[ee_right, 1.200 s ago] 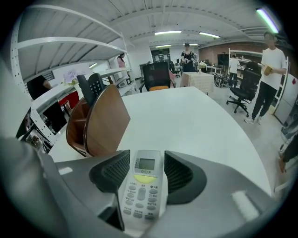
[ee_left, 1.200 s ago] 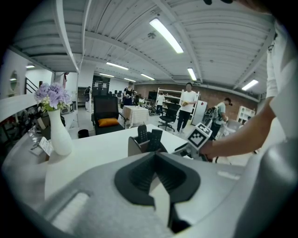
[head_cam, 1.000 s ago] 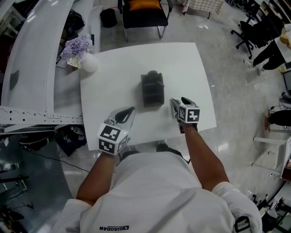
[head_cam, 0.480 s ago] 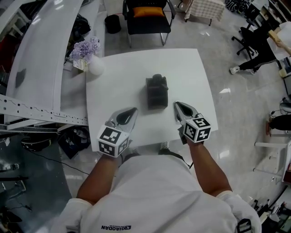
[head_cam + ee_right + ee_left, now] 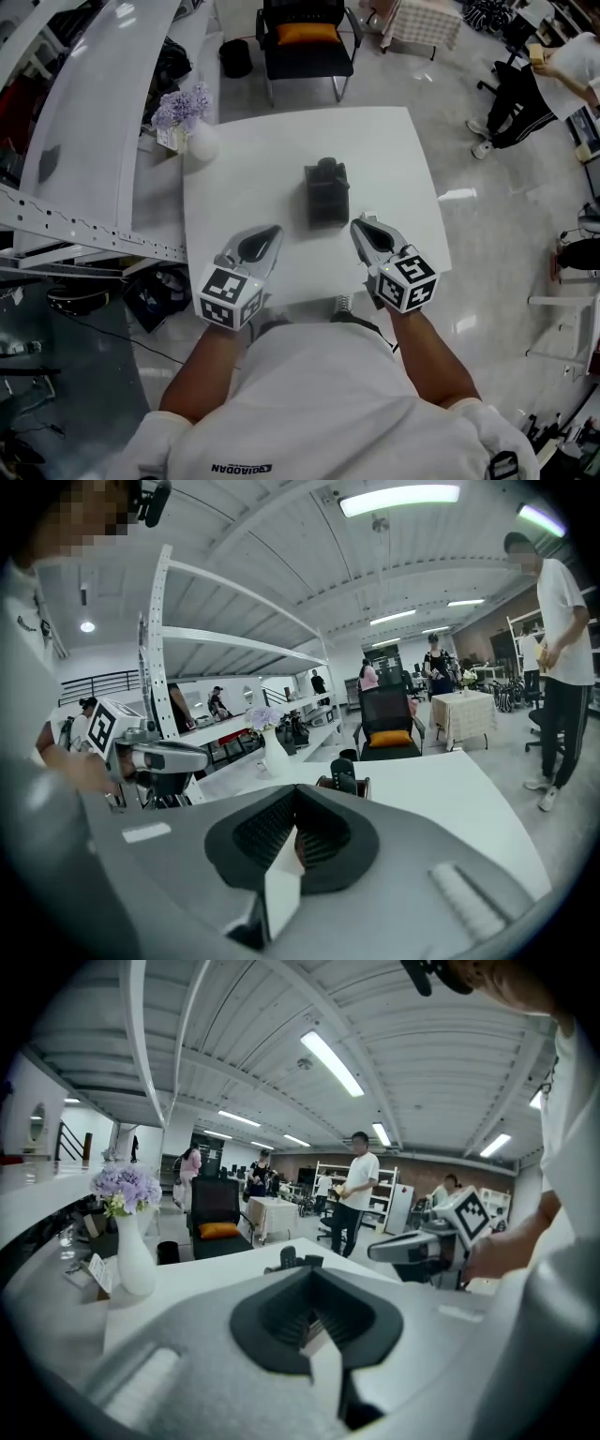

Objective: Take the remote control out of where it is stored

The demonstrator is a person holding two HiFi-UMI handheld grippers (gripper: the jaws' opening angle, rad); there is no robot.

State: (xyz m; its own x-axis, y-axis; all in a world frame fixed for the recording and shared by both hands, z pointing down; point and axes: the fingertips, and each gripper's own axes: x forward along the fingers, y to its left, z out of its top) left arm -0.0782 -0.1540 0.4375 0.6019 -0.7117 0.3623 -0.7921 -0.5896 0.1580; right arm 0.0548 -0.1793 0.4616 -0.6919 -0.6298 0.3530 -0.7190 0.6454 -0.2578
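Observation:
A dark remote control (image 5: 325, 168) stands upright in a black holder (image 5: 327, 199) at the middle of the white table (image 5: 394, 159). Both grippers hang over the near table edge, short of the holder and touching nothing. My left gripper (image 5: 273, 229) is to the holder's near left, its jaws together and empty. My right gripper (image 5: 357, 224) is to its near right, also shut and empty. In the left gripper view the remote (image 5: 288, 1259) shows beyond my shut jaws, with the right gripper (image 5: 377, 1252) at the right. The right gripper view shows the remote (image 5: 344, 773) straight ahead.
A white vase of purple flowers (image 5: 200, 141) stands at the table's far left corner. A chair with an orange cushion (image 5: 304, 34) is behind the table. A long white counter (image 5: 75, 122) runs along the left. A person (image 5: 548, 70) stands at the far right.
The right gripper's jaws stood apart a second ago and are now shut; it has lifted off the table and drawn back toward me. The left gripper rose a little.

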